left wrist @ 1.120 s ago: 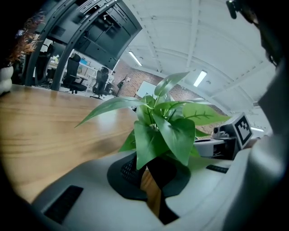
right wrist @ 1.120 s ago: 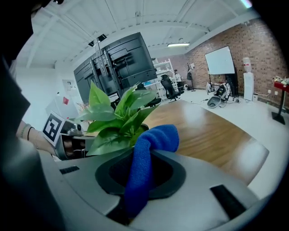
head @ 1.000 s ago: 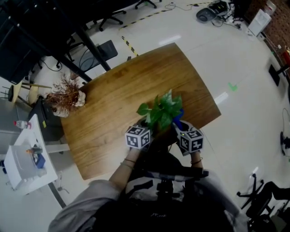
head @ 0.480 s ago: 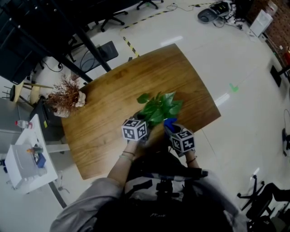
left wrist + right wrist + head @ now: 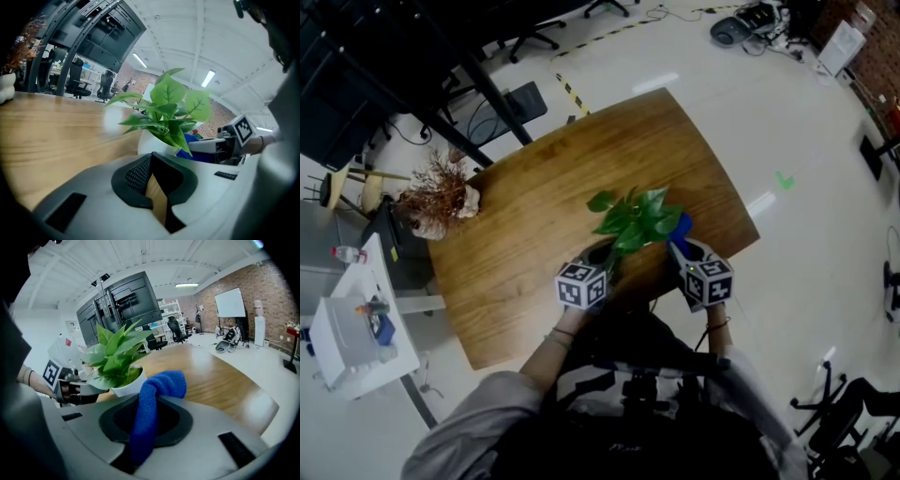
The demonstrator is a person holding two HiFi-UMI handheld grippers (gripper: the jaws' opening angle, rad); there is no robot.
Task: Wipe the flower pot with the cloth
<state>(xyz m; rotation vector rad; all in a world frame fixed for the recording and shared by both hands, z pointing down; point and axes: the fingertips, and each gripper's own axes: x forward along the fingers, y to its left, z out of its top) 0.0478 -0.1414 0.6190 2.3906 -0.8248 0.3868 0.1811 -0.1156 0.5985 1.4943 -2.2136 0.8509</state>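
A white flower pot point(image 5: 153, 144) with a green leafy plant point(image 5: 635, 219) stands near the front edge of the wooden table point(image 5: 534, 216). In the head view the leaves hide most of the pot. My right gripper point(image 5: 144, 401) is shut on a blue cloth point(image 5: 157, 386), held just right of the pot point(image 5: 125, 386); I cannot tell whether the cloth point(image 5: 679, 226) touches it. My left gripper point(image 5: 151, 157) sits a little short of the pot on its left, jaws together with nothing between them. Both grippers flank the plant in the head view, left gripper point(image 5: 600, 260), right gripper point(image 5: 682, 242).
A dried brown plant arrangement point(image 5: 437, 198) stands at the table's far left corner. A white side table point(image 5: 354, 330) with a bottle and small items is on the left. Dark desks and office chairs lie beyond the table. The person's body is against the near edge.
The right gripper and blue cloth have swung from the pot's near side out to its right. The left gripper has shifted slightly. The plant sits a little further right in view.
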